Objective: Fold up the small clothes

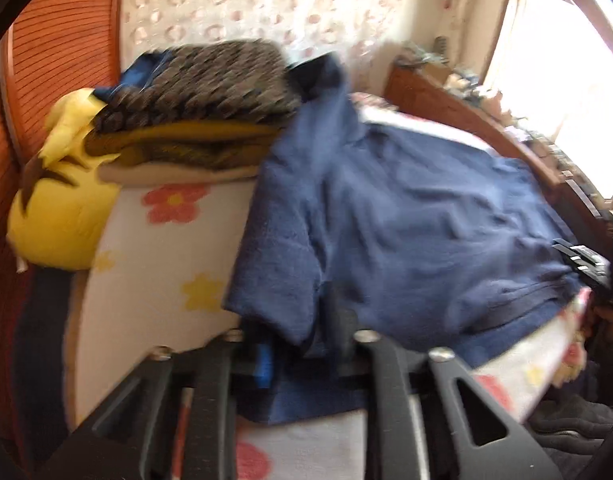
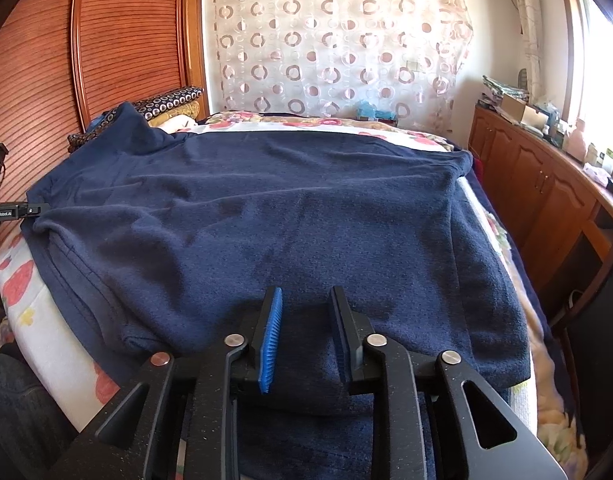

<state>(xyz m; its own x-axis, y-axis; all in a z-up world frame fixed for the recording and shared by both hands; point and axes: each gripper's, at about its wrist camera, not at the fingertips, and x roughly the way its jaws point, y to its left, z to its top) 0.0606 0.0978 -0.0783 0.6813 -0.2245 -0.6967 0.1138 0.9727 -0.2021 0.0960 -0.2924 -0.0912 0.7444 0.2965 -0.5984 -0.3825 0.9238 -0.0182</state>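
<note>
A dark navy knitted short-sleeved shirt lay spread flat across a bed covered by a white blanket printed with red and yellow flowers, its collar end toward the ribbed reddish-brown wooden headboard. In the left wrist view, which was blurred, the left gripper was clenched on the near hem of the shirt beside a sleeve, the fabric bunched up between its black fingers and hiding most of the blue pad. In the right wrist view the right gripper stood at the shirt's near edge with its jaws a little apart; the ribbed blue pad on one finger was fully exposed, the cloth lay flat under the gap, and neither pad pressed on it. At the head of the bed sat a pile of folded patterned cloth in brown and mustard, with a yellow plush cushion just beside it. A sheer curtain with ringed circles hung behind the bed, and a wooden cabinet with panelled doors ran along the window side.
</note>
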